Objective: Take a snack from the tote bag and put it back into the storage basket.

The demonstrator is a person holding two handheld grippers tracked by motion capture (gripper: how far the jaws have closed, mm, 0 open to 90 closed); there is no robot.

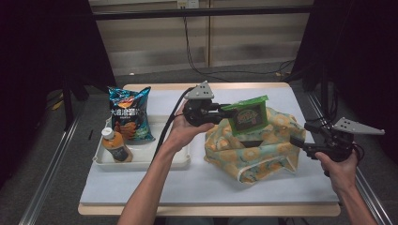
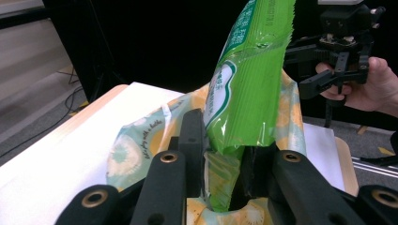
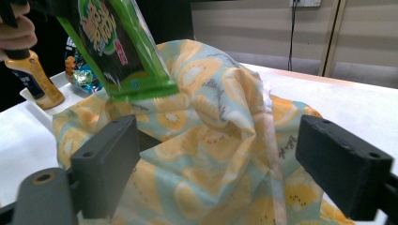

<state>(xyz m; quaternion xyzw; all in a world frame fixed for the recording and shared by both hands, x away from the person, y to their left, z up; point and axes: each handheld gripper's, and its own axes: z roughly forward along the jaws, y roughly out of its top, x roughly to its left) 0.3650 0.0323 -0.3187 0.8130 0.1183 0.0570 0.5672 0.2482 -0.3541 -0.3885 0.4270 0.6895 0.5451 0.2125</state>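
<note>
Centrally in the high view, the left gripper (image 1: pixel 220 111) holds a green snack packet (image 1: pixel 248 115) above the fruit-print cloth bag (image 1: pixel 253 152), which sits slumped on the white table (image 1: pixel 197 183) right of middle. From the left gripper view, the 2 black jaws are clamped on the packet's lower end (image 2: pixel 244 117), with the packet rising toward the top of the frame and the bag's fabric (image 2: pixel 136 150) just behind and below it. The packet's bottom edge hangs just over the bag's open mouth; whether it touches the cloth, cannot tell. Over at the right edge of the high view, the right gripper (image 1: pixel 300 140) sits beside the bag's right flank, held by a hand (image 1: pixel 340 171). In the right gripper view its 2 jaws stand wide apart, the bag's cloth (image 3: pixel 220 140) between and beyond them, pads not pressing on it. At the left of the high view, a white tray (image 1: pixel 141 161) carries a blue chip bag (image 1: pixel 127 115) and an orange drink bottle (image 1: pixel 115 145), well apart from the cloth bag. The bottle (image 3: pixel 35 77) also shows at the upper left of the right gripper view.
</note>
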